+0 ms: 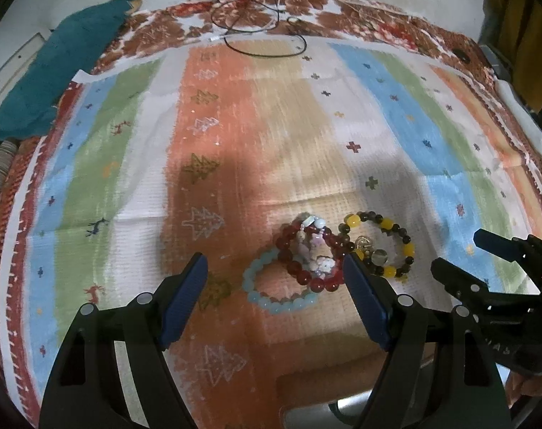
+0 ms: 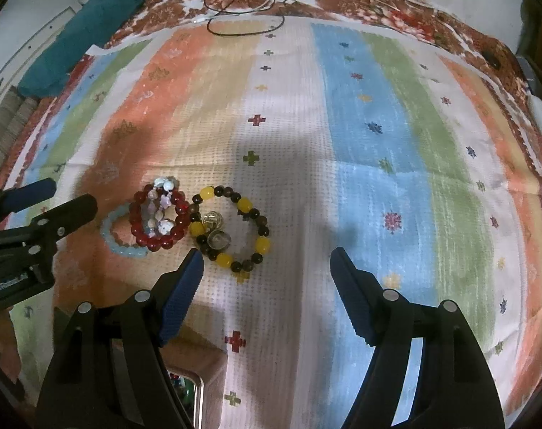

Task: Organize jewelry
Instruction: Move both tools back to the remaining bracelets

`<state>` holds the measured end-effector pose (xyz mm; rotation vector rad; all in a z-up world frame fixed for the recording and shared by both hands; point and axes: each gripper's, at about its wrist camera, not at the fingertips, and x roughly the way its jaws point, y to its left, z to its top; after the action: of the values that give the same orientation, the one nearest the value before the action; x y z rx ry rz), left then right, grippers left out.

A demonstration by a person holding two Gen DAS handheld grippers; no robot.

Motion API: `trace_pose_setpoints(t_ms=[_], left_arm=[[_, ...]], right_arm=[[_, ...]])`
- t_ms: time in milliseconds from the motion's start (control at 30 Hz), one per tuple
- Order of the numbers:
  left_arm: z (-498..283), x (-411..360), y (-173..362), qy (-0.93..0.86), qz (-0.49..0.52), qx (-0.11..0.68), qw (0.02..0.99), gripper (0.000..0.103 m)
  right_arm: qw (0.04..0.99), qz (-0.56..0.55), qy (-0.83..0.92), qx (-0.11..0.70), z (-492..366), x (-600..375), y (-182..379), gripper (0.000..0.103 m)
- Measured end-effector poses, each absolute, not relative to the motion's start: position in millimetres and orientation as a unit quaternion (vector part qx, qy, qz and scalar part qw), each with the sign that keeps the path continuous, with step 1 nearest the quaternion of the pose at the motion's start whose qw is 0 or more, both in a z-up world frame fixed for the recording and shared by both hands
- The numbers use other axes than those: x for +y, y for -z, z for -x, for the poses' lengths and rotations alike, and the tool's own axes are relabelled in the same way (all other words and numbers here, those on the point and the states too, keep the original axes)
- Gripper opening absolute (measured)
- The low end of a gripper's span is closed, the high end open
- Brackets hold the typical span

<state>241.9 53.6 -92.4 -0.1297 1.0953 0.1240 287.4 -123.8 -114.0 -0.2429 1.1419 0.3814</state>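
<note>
Low in the right wrist frame, at the bottom edge left of centre, sits the corner of a metal tray (image 2: 198, 398); its contents are too cut off to tell. Above it, bracelets cluster on the striped cloth (image 2: 360, 107): a pale blue bracelet (image 2: 122, 246) under a red bracelet (image 2: 156, 239), a pink-and-white bracelet (image 2: 160, 211) across them, a yellow-and-brown bracelet (image 2: 235, 228) just beside. Both the left gripper (image 1: 274, 268) and right gripper (image 2: 267, 261) are spread wide, holding nothing. A teal cloth (image 2: 88, 32) and black cable (image 2: 246, 21) lie along the top.
</note>
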Motion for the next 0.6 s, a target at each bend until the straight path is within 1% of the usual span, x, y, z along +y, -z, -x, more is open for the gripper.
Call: trace_pose_setpoints(t_ms=[600], left_arm=[[-278, 53, 120, -0.027, 0.064, 0.541, 0.838, 0.077]], right_arm=[[0.805, 0.126, -0.167, 0.555, -310, -116, 143, 0.073]])
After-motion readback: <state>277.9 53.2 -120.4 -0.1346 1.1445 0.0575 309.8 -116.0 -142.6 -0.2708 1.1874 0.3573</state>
